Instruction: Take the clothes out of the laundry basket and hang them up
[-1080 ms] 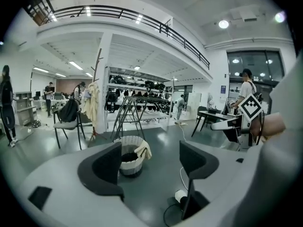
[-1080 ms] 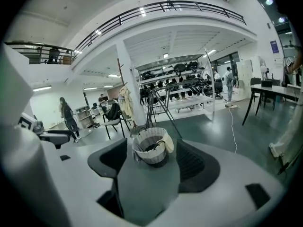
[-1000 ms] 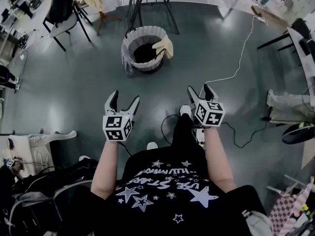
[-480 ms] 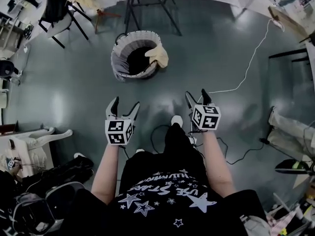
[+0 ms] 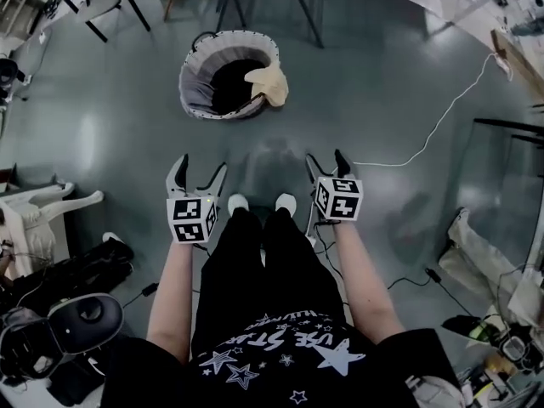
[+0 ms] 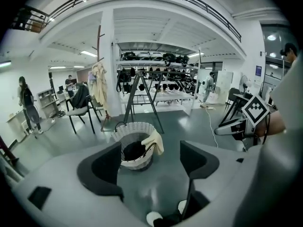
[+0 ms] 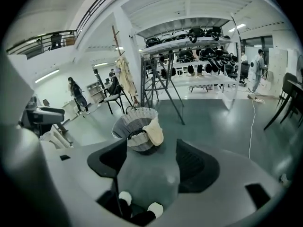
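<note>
Round white woven laundry basket [image 5: 197, 100]: on grey floor [image 5: 382, 75], well ahead of both grippers. Dark garments [image 5: 231, 85] inside, cream cloth [image 5: 268, 84] over rim. Left hand-held gripper [image 5: 198, 167], right hand-held gripper [image 5: 325, 157]: jaws spread, empty. Judged barely begun: nothing lifted, nothing hung.

Head view, 6 o'clock: black shirt [image 5: 289, 347], white print among stars. "STAR" reads; the letters before it are unsure.

Left gripper [image 5: 198, 167] and right gripper [image 5: 325, 158]: the cubes carry square black-and-white code markers, no letters or numbers.

Left gripper view, 2 o'clock: small blue wall sign [image 6: 257, 70], too small to read.
</note>
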### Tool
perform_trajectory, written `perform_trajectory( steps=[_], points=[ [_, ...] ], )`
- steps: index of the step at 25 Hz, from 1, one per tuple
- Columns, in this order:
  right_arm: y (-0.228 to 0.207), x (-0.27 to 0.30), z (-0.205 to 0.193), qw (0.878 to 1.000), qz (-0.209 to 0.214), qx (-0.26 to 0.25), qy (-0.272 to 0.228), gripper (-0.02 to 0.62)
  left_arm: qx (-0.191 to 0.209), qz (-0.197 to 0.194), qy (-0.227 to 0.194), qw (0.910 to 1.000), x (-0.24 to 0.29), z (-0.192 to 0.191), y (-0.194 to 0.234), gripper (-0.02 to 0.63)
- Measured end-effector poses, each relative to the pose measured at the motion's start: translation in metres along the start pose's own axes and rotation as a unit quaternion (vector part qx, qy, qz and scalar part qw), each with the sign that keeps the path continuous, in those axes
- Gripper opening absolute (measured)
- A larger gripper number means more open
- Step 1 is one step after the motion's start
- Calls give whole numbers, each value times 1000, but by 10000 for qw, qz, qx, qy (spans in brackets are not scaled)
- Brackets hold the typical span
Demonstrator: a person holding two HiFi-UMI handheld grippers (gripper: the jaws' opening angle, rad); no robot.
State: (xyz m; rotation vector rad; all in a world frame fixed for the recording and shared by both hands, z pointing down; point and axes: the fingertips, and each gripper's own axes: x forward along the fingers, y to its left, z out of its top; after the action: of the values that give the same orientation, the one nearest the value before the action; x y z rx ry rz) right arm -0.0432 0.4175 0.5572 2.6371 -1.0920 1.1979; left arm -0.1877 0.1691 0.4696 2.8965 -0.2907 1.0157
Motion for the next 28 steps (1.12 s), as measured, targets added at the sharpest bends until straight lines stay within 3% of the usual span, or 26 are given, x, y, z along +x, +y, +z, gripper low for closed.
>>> perform_trajectory(
  steps=[8,14,17,21,28],
  points=[
    [9,80,-25,9999,-46,-52,133,319,-112,104,311,9994,57,-52,22,386],
    [-6,167,-46,9990,-448,-37,9,316,-110,330,332,9988,121,-92,47,385],
    [-10,211,-64,9985,-541,108,-5,274,-47,420,344,9985,152,-111,59,385],
    [-11,277,-91,9983,-503,304,10,266,-76,400,472,9981,197,-144,72,385],
    [-17,369,-135,9982,-451,385,9,218,-109,602,555,9966,235,-199,90,385]
  ],
)
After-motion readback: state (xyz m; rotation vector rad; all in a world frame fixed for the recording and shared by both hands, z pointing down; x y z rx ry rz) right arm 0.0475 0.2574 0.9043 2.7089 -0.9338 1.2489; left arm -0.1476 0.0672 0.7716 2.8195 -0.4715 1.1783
